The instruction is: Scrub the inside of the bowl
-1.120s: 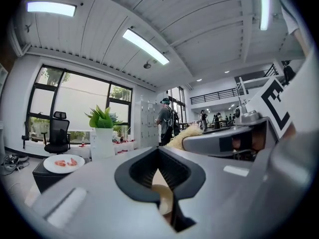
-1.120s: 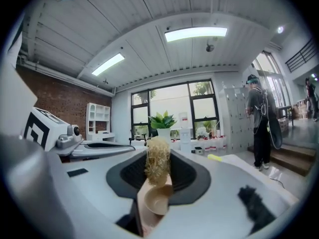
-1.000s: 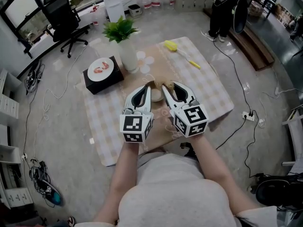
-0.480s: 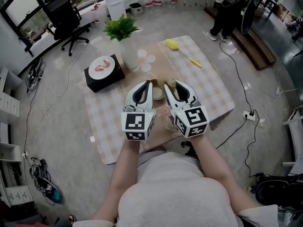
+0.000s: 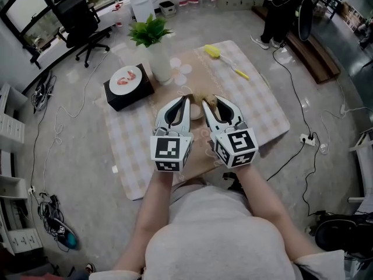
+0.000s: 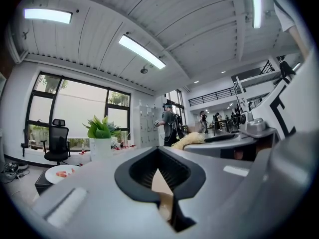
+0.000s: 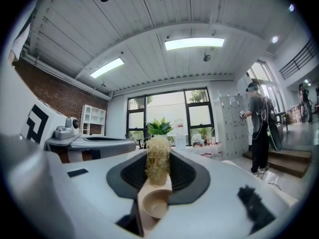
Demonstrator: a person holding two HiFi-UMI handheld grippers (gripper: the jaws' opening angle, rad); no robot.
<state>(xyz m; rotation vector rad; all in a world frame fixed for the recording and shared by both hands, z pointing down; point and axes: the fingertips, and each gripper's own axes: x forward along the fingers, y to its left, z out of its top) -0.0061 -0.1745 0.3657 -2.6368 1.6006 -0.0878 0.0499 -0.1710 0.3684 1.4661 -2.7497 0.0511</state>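
A small white bowl (image 5: pixel 194 112) stands on the tan runner of the table (image 5: pixel 262 115), half hidden behind the two grippers held over it. My right gripper (image 5: pixel 205 102) is shut on a scrub brush (image 7: pixel 157 163). The brush has a wooden handle, and its straw-coloured bristles stick out past the jaw tips, just above the bowl's right side. My left gripper (image 5: pixel 185 101) is shut beside the bowl's left edge. Only a tan sliver shows in the slit of its jaws, and I cannot tell what that sliver is.
A potted plant in a white vase (image 5: pixel 157 66) and a black box with a plate of food (image 5: pixel 127 81) stand at the table's far left. A yellow brush (image 5: pixel 221 59) lies at the far right. An office chair (image 5: pixel 78 16), floor cables and a standing person (image 5: pixel 285 4) surround the table.
Both grippers have stayed side by side over the bowl, edging slightly forward. The brush is still held. The person in the background has shifted.
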